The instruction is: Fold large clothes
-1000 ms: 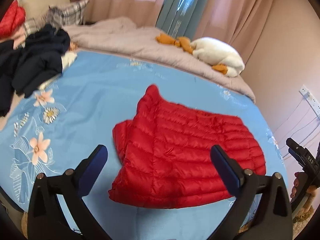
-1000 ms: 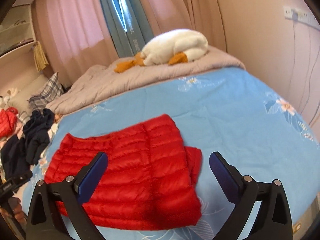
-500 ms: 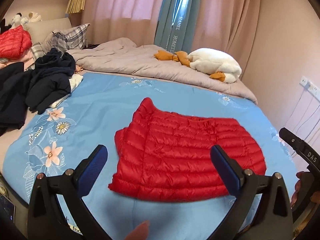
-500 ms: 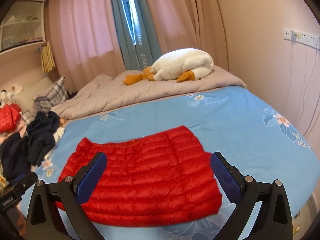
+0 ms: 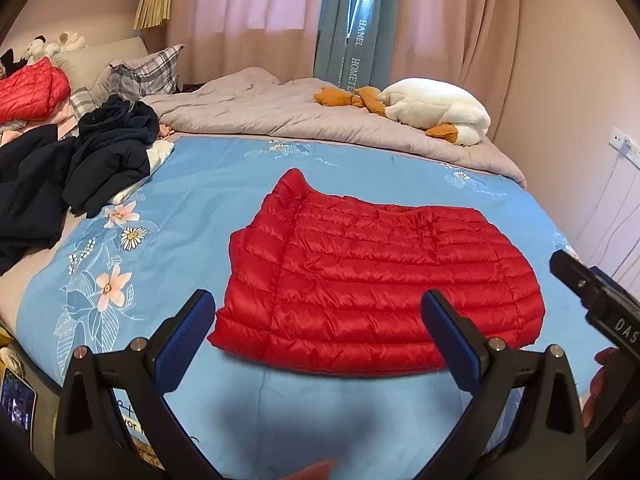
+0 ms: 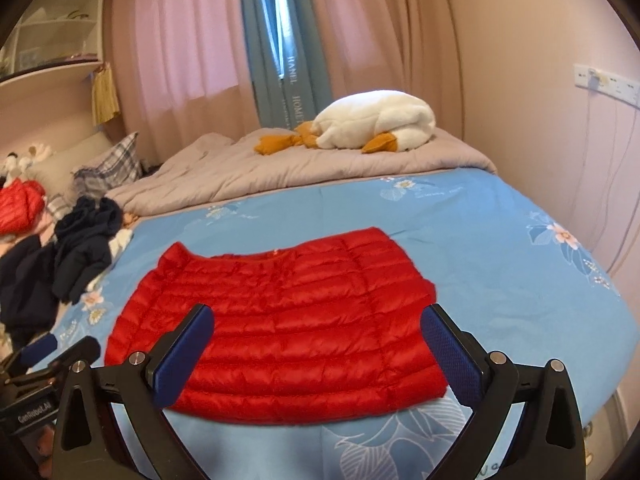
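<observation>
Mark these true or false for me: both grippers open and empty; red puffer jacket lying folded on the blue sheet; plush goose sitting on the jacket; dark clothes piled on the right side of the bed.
1. The left gripper and right gripper are open and empty. True.
2. The red puffer jacket lies folded on the blue sheet. True.
3. The plush goose sits on the jacket. False: it lies apart, on the grey duvet.
4. The dark clothes are piled on the right. False: they are on the left.
</observation>
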`<state>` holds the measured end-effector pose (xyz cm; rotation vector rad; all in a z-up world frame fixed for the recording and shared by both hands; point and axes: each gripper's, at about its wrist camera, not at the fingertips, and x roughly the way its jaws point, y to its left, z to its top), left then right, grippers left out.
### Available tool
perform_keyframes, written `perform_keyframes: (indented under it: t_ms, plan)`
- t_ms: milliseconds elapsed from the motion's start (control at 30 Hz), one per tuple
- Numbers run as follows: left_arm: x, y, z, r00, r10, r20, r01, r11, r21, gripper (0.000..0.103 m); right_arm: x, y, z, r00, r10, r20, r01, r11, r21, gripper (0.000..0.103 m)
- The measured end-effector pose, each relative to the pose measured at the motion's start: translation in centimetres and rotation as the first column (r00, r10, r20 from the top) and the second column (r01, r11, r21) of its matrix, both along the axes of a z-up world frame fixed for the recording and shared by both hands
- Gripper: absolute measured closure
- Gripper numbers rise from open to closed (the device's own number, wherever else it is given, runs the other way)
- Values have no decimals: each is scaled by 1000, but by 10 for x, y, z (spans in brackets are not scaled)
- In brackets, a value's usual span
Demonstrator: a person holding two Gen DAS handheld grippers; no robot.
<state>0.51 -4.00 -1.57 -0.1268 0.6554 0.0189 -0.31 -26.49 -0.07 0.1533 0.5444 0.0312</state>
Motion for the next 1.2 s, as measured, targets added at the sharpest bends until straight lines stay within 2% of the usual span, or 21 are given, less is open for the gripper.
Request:
perform_keyframes:
  t_ms: [1200]
  plan:
    - [-3, -14, -7, 998, -56, -23, 54, 997, -49, 0, 4, 10, -13, 998, -9, -59, 7, 999, -35, 1]
